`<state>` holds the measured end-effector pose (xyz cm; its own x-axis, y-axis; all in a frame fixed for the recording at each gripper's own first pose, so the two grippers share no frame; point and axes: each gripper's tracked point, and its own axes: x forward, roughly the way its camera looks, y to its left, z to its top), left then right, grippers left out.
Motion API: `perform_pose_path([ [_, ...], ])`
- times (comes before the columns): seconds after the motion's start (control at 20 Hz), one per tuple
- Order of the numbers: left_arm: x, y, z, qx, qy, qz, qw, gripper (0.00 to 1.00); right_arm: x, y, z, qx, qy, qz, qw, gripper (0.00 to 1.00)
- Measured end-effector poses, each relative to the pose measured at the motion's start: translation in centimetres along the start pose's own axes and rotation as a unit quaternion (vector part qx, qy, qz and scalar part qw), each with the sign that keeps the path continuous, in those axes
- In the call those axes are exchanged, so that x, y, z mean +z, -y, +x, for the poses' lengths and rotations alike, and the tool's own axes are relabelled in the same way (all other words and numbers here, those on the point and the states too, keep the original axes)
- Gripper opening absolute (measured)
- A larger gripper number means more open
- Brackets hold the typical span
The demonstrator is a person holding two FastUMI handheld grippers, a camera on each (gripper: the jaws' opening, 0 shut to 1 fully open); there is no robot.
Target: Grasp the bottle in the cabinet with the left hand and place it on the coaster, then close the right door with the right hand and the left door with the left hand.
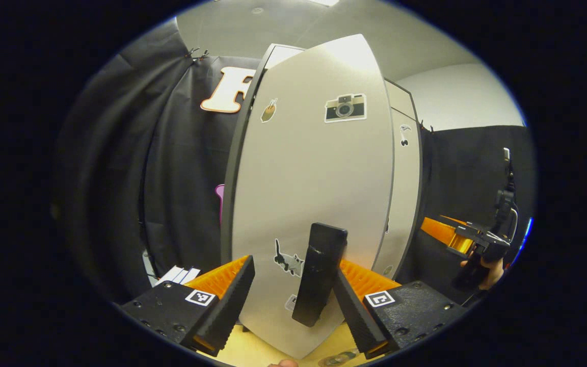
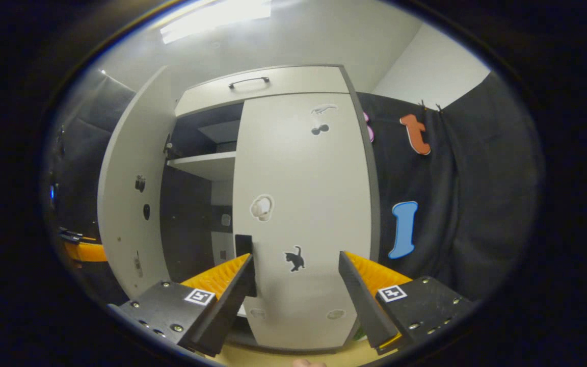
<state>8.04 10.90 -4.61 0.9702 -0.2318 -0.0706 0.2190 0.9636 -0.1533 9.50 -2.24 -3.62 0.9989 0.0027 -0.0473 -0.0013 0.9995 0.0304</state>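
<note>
left gripper view: the left gripper (image 1: 293,285) has its jaws spread wide, gripping nothing, right up against the left door (image 1: 314,168) and its black handle (image 1: 319,275); pale wooden tabletop (image 1: 252,351) below, black cloth wall (image 1: 171,178) behind; right gripper view: the right gripper (image 2: 296,285) — jaws wide, empty — faces the closed right door (image 2: 303,214); the left door stands ajar beside the shelf (image 2: 204,165); white ceiling (image 2: 324,35) above; i cannot make out the bottle.

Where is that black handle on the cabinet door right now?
In the left gripper view, the black handle stands on the left door, between the left gripper fingers, beside a cat sticker.
</note>
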Motion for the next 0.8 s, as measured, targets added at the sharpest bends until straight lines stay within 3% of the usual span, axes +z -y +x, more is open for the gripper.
perform_pose_path([
  [0.3,-0.2,2.7,3.0,-0.024,-0.009,0.044,0.999,0.97,0.4,5.8,-2.5,-0.06,0.0,-0.001,0.998,1.0],
  [0.8,-1.3,4.7,6.5,-0.046,-0.023,-0.004,0.999,0.97,-1.0,12.0,-5.3,-0.123,-0.018,0.016,0.992,0.97],
])
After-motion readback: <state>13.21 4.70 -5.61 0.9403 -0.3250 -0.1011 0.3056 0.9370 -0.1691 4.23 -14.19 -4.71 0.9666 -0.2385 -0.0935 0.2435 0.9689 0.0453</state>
